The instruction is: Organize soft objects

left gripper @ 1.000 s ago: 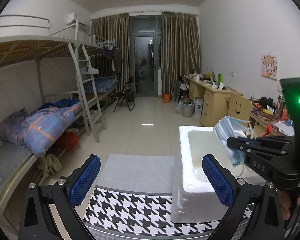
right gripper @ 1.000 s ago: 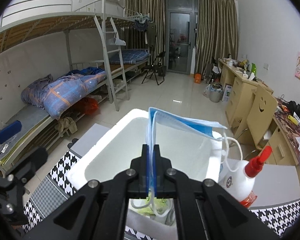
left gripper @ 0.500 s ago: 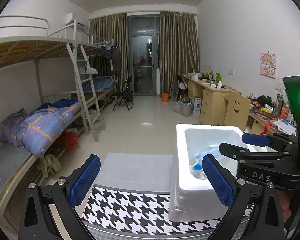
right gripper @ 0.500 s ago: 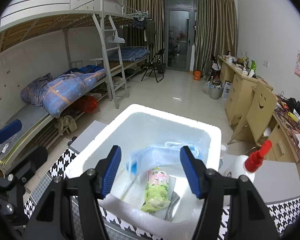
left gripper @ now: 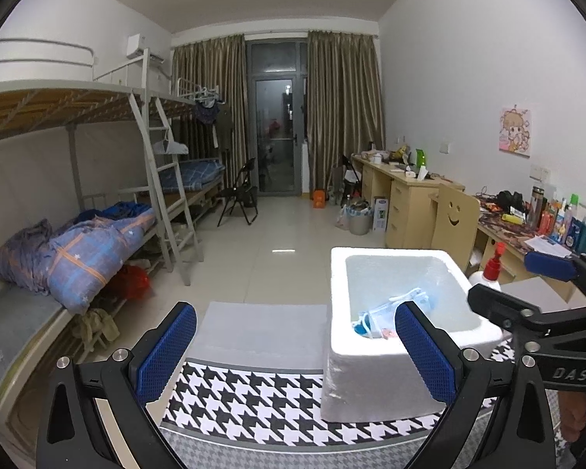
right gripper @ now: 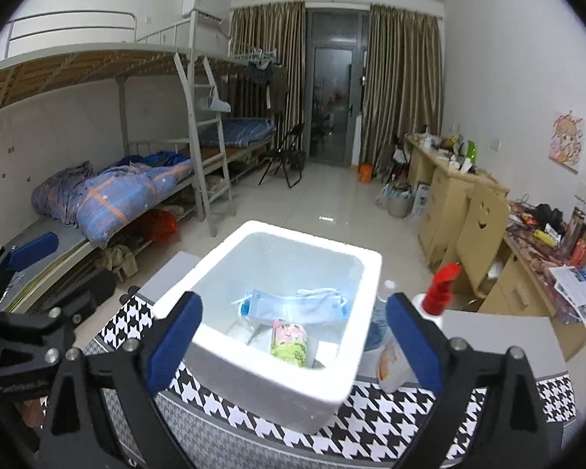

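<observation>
Nearest the cameras, the right gripper is spreading its blue-padded jaws with nothing between them, while the left gripper stands released and empty. Beyond them, on the houndstooth-covered desk, a white foam box holds a blue face mask lying over a green floral packet. A red-capped spray bottle stands just beside the box. Bunk beds line the far wall.

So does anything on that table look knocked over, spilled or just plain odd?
Nothing spilled or toppled. The blue face mask lies loosely crumpled in the white foam box, draped over a green floral packet. The spray bottle stands upright beside the box. The box has rough, chipped patches on its outer wall.
</observation>
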Demonstrator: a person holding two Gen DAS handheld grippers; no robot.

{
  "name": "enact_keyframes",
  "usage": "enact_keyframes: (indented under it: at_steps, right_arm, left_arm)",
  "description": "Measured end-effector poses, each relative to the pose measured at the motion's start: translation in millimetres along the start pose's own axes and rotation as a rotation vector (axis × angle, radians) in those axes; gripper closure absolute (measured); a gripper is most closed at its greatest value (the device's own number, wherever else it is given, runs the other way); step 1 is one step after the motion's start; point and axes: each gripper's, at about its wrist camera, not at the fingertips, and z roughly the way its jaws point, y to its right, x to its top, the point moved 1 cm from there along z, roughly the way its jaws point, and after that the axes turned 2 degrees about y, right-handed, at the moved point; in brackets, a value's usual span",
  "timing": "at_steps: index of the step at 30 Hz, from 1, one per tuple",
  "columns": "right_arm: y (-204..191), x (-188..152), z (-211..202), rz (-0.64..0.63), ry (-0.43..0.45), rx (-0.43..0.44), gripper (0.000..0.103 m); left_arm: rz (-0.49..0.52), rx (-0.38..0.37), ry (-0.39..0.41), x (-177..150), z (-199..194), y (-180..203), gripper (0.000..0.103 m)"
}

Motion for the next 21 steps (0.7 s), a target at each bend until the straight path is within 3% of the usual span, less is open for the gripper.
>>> enact_keyframes:
  at_steps: [21]
  right_arm:
    - [7,-30,-92,0.030,0.095,-0.025,0.005]
  left_arm:
    - [0.014,-0.106,0.084,-13,-77,29,0.001]
